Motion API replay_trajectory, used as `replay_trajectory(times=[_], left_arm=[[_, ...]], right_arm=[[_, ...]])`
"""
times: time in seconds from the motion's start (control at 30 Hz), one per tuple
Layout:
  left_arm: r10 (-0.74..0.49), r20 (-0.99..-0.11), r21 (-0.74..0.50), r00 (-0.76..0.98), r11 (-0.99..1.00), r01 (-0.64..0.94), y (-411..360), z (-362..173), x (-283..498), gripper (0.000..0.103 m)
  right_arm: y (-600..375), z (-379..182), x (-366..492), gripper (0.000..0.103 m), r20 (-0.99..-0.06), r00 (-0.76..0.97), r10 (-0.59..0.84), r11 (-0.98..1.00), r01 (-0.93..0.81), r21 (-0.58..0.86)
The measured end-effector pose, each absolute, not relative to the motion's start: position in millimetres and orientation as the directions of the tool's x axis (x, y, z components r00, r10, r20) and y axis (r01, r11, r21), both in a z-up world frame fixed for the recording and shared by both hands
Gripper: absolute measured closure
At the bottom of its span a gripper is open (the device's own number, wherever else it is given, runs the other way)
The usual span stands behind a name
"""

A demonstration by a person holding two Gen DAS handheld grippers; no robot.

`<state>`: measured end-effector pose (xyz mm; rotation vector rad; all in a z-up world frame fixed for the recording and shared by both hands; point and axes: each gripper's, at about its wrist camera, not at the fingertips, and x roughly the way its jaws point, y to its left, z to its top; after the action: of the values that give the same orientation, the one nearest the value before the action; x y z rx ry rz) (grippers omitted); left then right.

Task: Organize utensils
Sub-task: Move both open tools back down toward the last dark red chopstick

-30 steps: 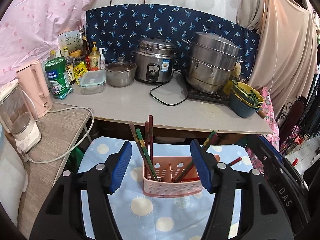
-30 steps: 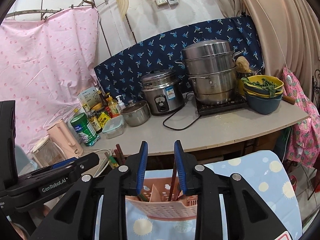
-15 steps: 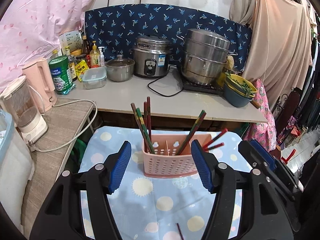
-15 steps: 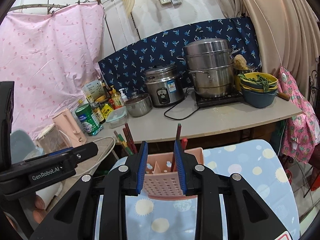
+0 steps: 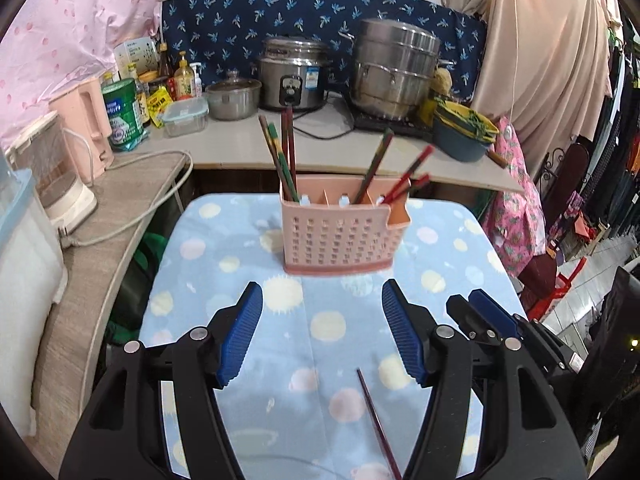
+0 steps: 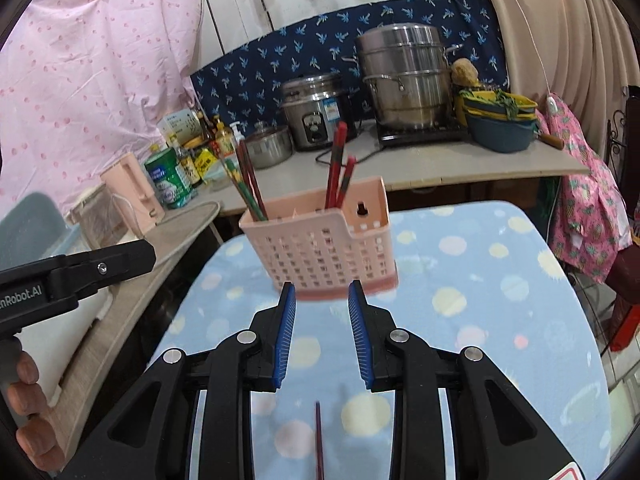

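Observation:
A pink perforated utensil caddy (image 5: 340, 236) (image 6: 320, 254) stands on a pale blue dotted cloth (image 5: 248, 248). Several red, green and brown chopsticks (image 5: 282, 156) (image 6: 336, 164) stick up from its compartments. One dark red chopstick (image 5: 378, 428) (image 6: 318, 440) lies loose on the cloth close to me. My left gripper (image 5: 322, 334) hangs open, short of the caddy, with nothing between its blue pads. My right gripper (image 6: 322, 330) is narrowly open and empty, with the loose chopstick's tip just below its fingers. The right gripper's blue tip (image 5: 488, 316) shows at the right of the left wrist view.
Behind the cloth runs a counter (image 5: 240, 136) with a rice cooker (image 5: 292, 74), a steel steamer pot (image 5: 394, 68), a small lidded pot (image 5: 232, 98), stacked bowls (image 5: 464, 132), bottles and a green tin (image 5: 122, 114). A side ledge (image 5: 100, 240) at left carries kettles and a cord. A hand (image 6: 28, 412) holds the left gripper.
Both grippers have drawn back from the caddy and sunk toward the cloth. The caddy now stands clear ahead of the fingers, and the loose chopstick has come into view.

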<state>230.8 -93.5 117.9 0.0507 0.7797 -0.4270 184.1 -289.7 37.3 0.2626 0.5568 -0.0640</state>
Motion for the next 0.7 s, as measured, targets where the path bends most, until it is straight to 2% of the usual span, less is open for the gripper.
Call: replay_trajectory(times=[0.43, 0.7], left_arm=[[-0.313, -0.763, -0.096, 0.566, 0.921, 0.378, -71, 49, 168, 0.044], [-0.310, -0.827, -0.159, 0.468, 0.929, 0.334, -45, 1, 129, 0.044]], right_arm=[[-267, -43, 102, 0.076, -0.659, 0.751, 0.036, 0.980, 0.102, 0.169], [-259, -81, 56, 0.076, -0.718, 0.692, 0.076, 0.976, 0.095, 0.195]])
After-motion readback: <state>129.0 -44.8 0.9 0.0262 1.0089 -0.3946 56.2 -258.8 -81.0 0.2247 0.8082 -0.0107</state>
